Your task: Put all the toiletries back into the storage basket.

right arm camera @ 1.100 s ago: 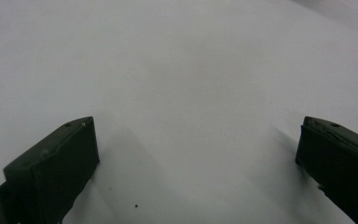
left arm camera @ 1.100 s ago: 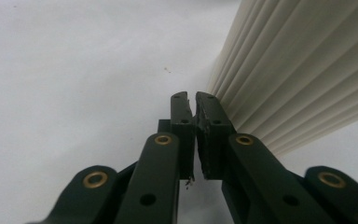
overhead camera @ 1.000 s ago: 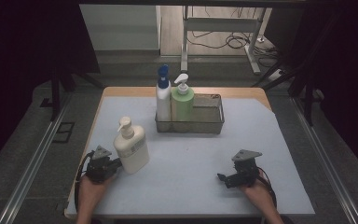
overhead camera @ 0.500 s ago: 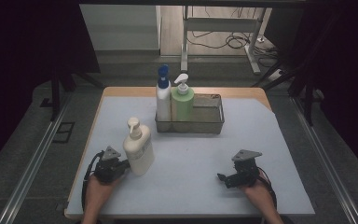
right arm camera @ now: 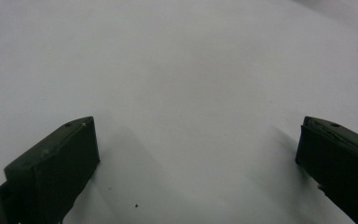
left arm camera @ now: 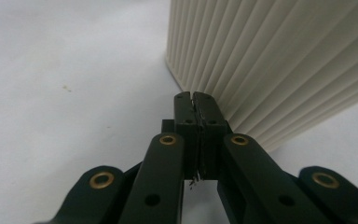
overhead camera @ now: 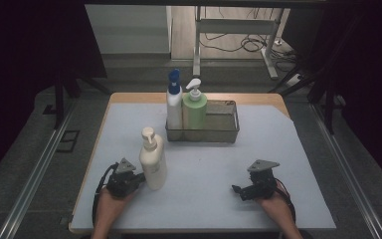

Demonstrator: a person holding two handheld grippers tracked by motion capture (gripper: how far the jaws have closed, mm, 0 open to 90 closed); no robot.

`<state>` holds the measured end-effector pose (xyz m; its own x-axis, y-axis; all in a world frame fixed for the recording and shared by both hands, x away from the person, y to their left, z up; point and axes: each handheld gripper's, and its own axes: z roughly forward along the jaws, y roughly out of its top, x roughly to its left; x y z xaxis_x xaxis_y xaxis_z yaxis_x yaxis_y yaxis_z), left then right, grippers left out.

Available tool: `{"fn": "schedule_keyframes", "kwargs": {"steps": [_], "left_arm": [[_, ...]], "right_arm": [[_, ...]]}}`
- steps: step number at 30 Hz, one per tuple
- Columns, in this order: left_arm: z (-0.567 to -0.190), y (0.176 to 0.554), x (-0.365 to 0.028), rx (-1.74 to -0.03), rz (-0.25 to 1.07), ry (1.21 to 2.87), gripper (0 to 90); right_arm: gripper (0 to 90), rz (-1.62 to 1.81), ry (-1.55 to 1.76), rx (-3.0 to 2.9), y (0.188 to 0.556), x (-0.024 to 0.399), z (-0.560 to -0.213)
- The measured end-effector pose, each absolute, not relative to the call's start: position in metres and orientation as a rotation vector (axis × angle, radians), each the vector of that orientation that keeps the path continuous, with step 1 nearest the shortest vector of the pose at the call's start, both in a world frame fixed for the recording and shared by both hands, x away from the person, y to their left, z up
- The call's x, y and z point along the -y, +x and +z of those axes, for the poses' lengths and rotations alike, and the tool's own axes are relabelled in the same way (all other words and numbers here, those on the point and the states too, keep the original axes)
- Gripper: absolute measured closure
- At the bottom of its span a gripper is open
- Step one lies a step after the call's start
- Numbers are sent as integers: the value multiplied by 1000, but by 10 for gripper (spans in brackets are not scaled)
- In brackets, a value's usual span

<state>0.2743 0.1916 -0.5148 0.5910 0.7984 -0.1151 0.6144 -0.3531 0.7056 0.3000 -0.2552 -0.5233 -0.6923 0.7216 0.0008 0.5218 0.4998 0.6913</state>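
Observation:
A cream ribbed pump bottle (overhead camera: pixel 152 162) stands upright on the pale mat (overhead camera: pixel 204 169) at the front left. My left gripper (overhead camera: pixel 138 178) lies low on the mat just left of it, with its jaws shut together and nothing between them. In the left gripper view the tips of the left gripper (left arm camera: pixel 195 95) rest against the bottle's ribbed base (left arm camera: pixel 270 56). My right gripper (overhead camera: pixel 236 190) sits at the front right, pointing left. In the right gripper view, the right gripper (right arm camera: pixel 198 154) has its jaws wide open over bare mat.
A wire basket (overhead camera: pixel 226 130) stands at the back centre. In its left half are a white bottle with a blue cap (overhead camera: pixel 173 102) and a green pump bottle (overhead camera: pixel 194 109). The table's wooden edge (overhead camera: pixel 129 97) borders the mat.
My left gripper and the cream bottle have shifted together to the right across the mat. The right gripper has stayed where it was.

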Motion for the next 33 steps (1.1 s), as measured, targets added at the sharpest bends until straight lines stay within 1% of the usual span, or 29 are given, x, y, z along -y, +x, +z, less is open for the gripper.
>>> {"fn": "schedule_keyframes", "kwargs": {"steps": [19, 33], "left_arm": [[-516, 270, -169, -1045, 267, 2136, 881], [-515, 270, -150, -982, 249, 2168, 883]], "right_arm": [[0, 989, 1049, -2458, 300, 255, -523], [0, 989, 1050, -2458, 300, 255, -523]]}}
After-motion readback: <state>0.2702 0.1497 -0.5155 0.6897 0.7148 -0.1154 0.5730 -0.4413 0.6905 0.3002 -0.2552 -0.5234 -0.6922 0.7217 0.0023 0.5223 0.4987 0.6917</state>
